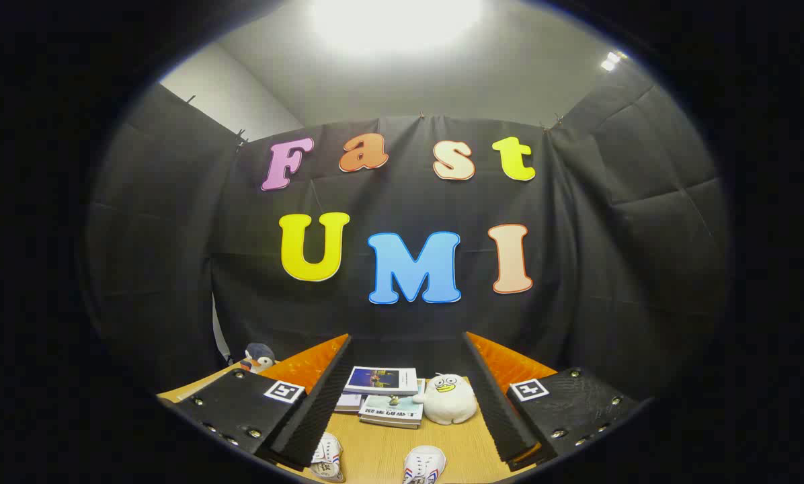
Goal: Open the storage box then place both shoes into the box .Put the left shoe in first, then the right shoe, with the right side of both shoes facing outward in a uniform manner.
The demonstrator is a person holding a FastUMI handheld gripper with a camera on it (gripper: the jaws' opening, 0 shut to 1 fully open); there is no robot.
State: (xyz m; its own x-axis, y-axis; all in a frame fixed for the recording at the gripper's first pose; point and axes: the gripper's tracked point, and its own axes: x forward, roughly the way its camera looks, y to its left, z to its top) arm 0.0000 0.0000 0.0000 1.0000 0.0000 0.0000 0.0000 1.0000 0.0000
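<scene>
Tool [402, 430]: held level above the table, its two fingers spread wide apart and released, gripping nothing; the gap between them frames the far half of the table.

Left-hand shoe [327, 458]: a white sneaker with red and blue side stripes, lying on the table below the fingers, just inside the left finger's tip; only its front part is seen, toe end toward the far wall, long axis running roughly near to far with a slight lean.

Right-hand shoe [423, 464]: a matching white sneaker with the same stripes, beside the first and apart from it, nearer the middle of the gap; its rounded toe cap faces the far wall, long axis near to far. Which is the left shoe and which the right cannot be told from here.

Table [382, 447]: light wood top, bare between and around the two shoes.

Books [383, 393]: a small stack lying flat beyond the shoes, between the fingers, the top one with a dark cover photo.

Plush duck [448, 400]: a white soft toy with a yellow bill, upright, touching the right side of the stack.

Plush penguin [258, 358]: a small toy in a dark cap, at the table's far left, beyond the left finger.

Booth wall [173, 255]: black cloth hung behind the table, pale ceiling and a bright lamp above.
</scene>
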